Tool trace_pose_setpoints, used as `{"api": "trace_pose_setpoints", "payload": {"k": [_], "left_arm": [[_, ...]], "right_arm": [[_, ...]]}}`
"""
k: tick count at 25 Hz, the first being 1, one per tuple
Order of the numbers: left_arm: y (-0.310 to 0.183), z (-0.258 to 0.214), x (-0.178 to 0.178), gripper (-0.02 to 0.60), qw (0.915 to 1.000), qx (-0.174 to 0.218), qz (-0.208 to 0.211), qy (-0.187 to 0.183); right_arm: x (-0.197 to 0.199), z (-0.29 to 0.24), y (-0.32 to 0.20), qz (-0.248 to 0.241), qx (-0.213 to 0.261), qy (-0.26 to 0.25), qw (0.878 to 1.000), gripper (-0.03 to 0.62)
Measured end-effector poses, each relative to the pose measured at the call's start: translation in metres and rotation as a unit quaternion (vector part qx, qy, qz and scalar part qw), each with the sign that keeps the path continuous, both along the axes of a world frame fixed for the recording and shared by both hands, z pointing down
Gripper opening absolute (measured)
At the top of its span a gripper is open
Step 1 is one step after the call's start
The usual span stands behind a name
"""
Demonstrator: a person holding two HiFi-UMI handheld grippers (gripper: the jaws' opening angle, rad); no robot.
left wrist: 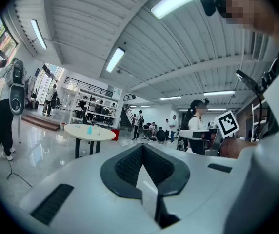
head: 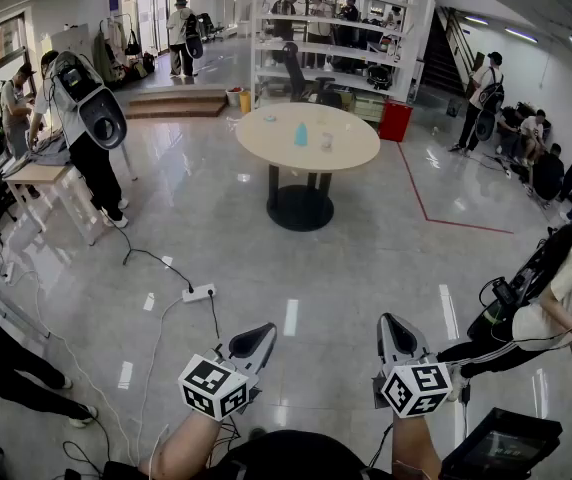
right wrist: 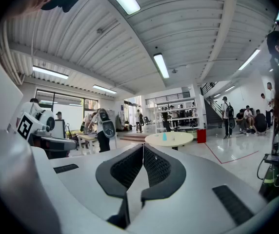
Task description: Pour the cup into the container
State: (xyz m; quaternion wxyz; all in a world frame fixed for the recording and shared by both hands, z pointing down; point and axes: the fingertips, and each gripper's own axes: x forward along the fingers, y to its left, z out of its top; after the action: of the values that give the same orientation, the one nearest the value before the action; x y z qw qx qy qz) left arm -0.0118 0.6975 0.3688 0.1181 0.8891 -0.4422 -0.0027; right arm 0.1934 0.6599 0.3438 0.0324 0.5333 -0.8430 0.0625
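Observation:
A round beige table [head: 266, 143] stands far ahead across the shiny floor. On it are a small blue cup [head: 301, 134] and, just to its right, a clear container [head: 327, 140]. Both grippers hang low at the near edge of the head view, well short of the table. My left gripper [head: 263, 333] is shut with nothing in it, and so is my right gripper [head: 390, 320]. In the left gripper view the pads meet at the tip of the left gripper [left wrist: 142, 147], with the table [left wrist: 100, 133] small and distant. The right gripper [right wrist: 143, 146] likewise faces the table [right wrist: 178, 139].
A power strip [head: 198, 293] with trailing cables lies on the floor between me and the table. A person crouches at the right [head: 556, 288]; others stand by a small wooden table [head: 36, 175] at left. A red bin [head: 395, 121] and shelves [head: 326, 28] stand behind.

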Motion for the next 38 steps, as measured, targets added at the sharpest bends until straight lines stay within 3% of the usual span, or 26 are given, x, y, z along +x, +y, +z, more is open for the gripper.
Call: {"api": "trace_pose_setpoints", "payload": {"k": [14,19,29,38], "left_arm": [[-0.029,0.014,-0.032,0.000,0.9998,-0.003,0.021,0.006],[-0.055,0.015,-0.028,0.000,0.9993,-0.006,0.035,0.014],[-0.186,0.014,0.017,0.000,0.9993,0.009,0.036,0.004],[-0.318,-0.002,0.064,0.000,0.9999,0.013,0.003,0.004]], "right_arm": [[-0.033,0.016,-0.019,0.018,-0.009,0.008,1.000,0.006],[-0.035,0.017,-0.044,0.019,-0.012,0.012,1.000,0.006],[0.005,0.023,-0.179,0.010,-0.002,-0.003,1.000,0.006],[0.053,0.009,-0.314,-0.017,0.008,0.004,1.000,0.006]]}}
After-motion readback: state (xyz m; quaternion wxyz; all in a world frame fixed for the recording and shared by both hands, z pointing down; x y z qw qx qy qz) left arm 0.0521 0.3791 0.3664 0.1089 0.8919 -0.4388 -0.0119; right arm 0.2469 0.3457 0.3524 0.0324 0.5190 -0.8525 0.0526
